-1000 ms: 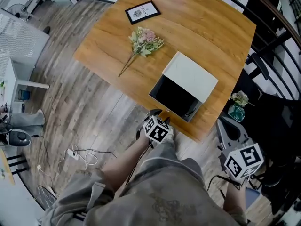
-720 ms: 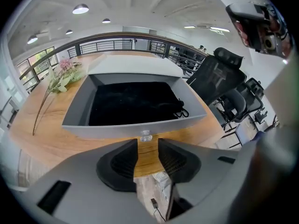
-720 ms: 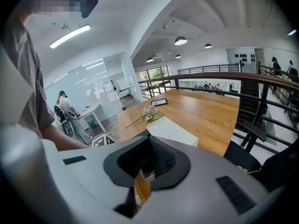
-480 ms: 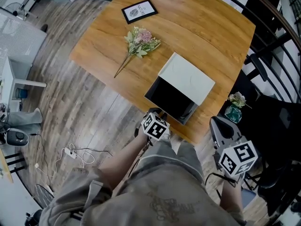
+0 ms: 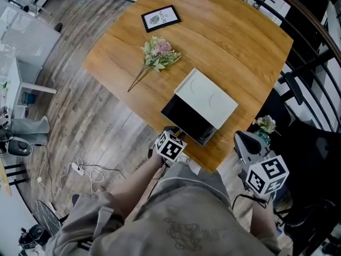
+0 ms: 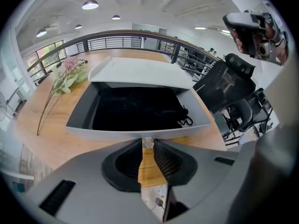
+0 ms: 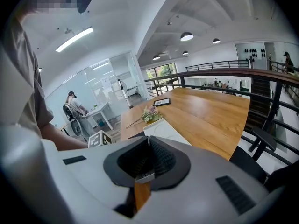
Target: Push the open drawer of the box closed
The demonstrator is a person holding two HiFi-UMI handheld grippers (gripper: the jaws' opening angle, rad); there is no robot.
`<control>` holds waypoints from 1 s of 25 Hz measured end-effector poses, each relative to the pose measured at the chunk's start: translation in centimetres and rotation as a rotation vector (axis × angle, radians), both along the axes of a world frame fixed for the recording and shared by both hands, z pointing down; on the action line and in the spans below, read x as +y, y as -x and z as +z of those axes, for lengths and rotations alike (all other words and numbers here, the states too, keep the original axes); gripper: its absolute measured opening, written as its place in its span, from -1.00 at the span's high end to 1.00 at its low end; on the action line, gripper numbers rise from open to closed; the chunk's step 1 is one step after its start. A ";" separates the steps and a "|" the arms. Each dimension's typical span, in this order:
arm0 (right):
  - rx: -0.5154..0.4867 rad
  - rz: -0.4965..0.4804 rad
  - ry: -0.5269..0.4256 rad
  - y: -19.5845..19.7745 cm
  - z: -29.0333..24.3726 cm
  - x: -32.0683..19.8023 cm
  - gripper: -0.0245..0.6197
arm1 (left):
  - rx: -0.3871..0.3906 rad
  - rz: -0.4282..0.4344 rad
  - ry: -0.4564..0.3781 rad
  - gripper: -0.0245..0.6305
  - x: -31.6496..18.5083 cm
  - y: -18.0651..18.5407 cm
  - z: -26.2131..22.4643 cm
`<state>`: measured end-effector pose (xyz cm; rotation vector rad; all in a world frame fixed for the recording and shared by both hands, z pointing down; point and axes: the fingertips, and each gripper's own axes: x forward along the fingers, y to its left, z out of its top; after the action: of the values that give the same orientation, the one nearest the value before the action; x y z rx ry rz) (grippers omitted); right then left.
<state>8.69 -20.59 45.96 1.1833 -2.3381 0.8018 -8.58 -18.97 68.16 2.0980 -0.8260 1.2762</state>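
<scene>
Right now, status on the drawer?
Left gripper pinching knob of drawer. Right gripper shut, empty, off table. Drawer open, nothing blocking.

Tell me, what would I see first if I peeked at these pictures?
A white box with its black drawer pulled open sits at the near edge of the big wooden table. The left gripper pinches the tiny clear knob on the drawer's front. Farther back lie a bunch of flowers and a framed picture.
</scene>
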 end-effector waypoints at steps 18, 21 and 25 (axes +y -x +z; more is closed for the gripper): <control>-0.049 -0.032 0.043 -6.6 2.2 -2.3 0.82 | -0.045 -0.082 -0.034 0.67 -7.5 -4.8 -0.2; -0.060 -0.031 0.047 -7.4 2.4 -2.1 0.82 | -0.035 -0.126 -0.041 0.67 -8.3 -5.5 0.0; -0.075 -0.042 0.033 -7.7 2.1 -2.3 0.82 | -0.028 -0.169 -0.036 0.66 -8.7 -5.2 -0.1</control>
<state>16.43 -22.90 48.08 1.1044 -2.3915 0.8810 -3.37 -27.64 68.05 1.9951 -1.0223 1.2115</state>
